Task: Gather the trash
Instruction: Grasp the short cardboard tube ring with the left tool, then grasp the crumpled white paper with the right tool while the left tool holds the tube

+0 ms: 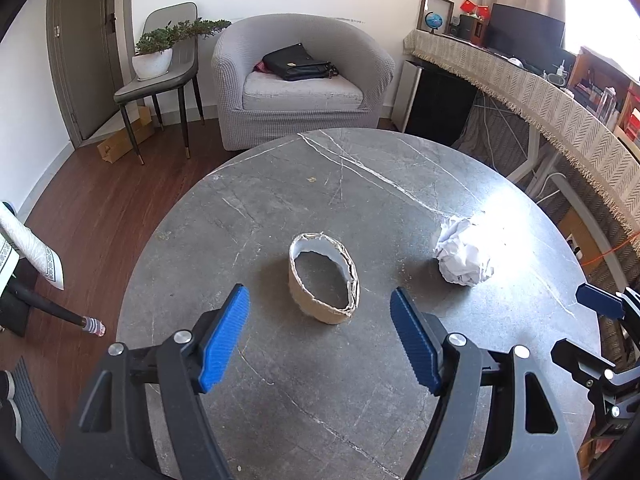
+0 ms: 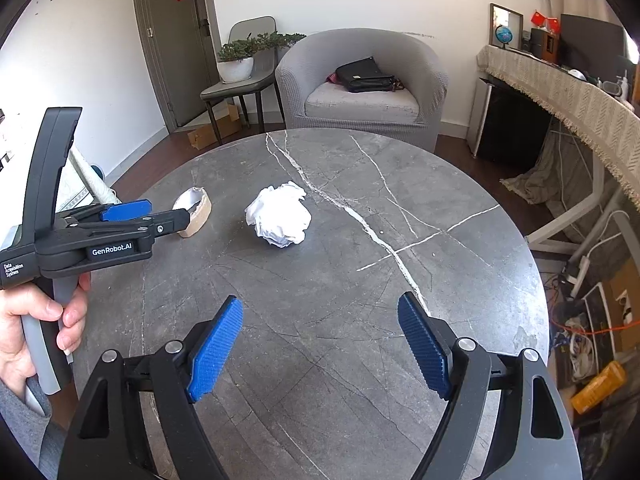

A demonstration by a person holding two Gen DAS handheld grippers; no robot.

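— Trash first, left wrist view: where does it lie?
— A torn cardboard ring (image 1: 323,278) stands on the round marble table (image 1: 280,184), just ahead of the left gripper (image 1: 320,338), whose blue pads are spread wide with nothing between them. A crumpled paper ball (image 1: 464,254) lies to its right, apart.
— And the right wrist view?
— The right gripper (image 2: 320,346) gapes equally wide and empty, well short of the paper ball (image 2: 280,218). A hand (image 2: 36,320) holds the left tool beside the ring (image 2: 194,212).
— Best approach?
— I'd straddle the ring's wall, squeezing gently since it looks likely to crush; centre the ball before closing.
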